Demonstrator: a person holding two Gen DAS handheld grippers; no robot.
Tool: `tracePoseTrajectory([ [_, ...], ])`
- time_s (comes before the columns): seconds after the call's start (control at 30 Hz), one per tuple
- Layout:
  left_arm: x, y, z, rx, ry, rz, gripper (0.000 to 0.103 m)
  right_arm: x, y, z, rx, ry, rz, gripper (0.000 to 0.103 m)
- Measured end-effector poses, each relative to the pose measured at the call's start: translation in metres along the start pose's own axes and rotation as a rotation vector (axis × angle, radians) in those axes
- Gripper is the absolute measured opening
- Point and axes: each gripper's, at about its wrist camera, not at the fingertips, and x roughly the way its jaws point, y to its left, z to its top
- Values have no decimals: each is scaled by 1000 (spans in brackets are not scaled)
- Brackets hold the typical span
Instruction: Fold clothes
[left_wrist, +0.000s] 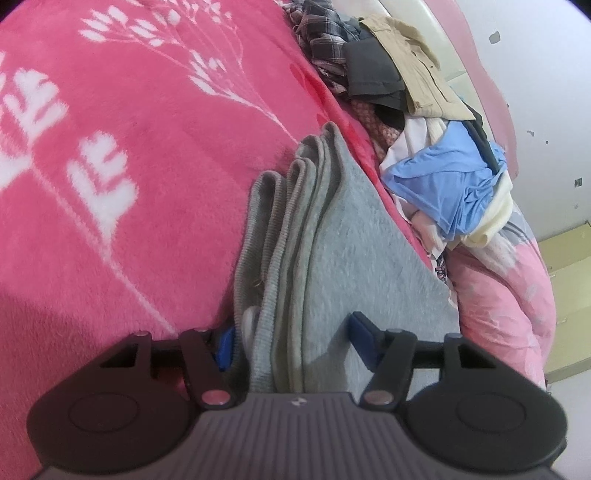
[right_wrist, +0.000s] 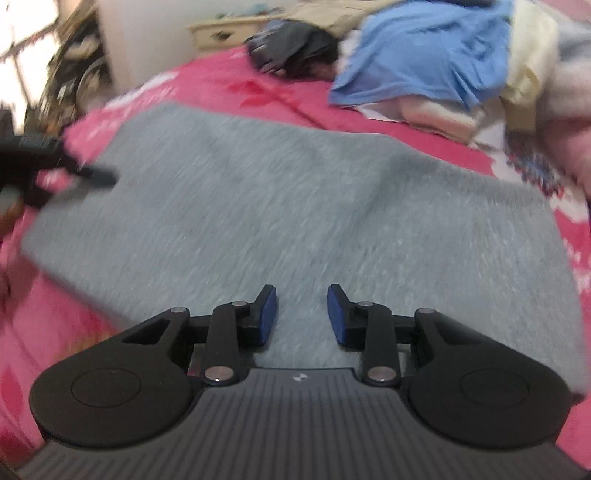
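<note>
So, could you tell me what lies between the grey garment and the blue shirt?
Only a bare strip of the pink blanket separates the grey garment from the blue shirt; the right wrist view shows it best.

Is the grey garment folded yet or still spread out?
Folded. The grey garment shows several stacked ribbed edges along one side, and from the right wrist it lies as a flat, compact rectangle on the pink blanket.

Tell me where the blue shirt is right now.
The blue shirt lies crumpled in the unfolded clothes pile at the right of the left wrist view, beyond the grey garment, between a beige garment and pink bedding.
</note>
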Motion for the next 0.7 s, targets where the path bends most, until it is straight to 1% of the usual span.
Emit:
tracePoseTrajectory([
  [0.03,0,0,0,-1,0,0,62,0,0,5,-4,0,0,26],
  [0.17,-1,-1,-2,5,-7,6,62,16,-10,40,13,-33,-11,25],
  [0.27,0,-4,-3,11,-13,19,62,51,-17,65,20,18,-19,24],
  [0.33,0,-5,-3,16,-18,24,62,70,-26,78,54,23,-18,23],
  [0.5,0,-3,-4,14,-28,24,62,92,-48,116,134,-33,-20,22],
  [0.6,0,-4,-3,13,-27,26,62,101,-55,126,178,-33,-34,22],
  [0.7,0,-3,-5,13,-36,27,62,84,-50,121,192,-71,-23,24],
])
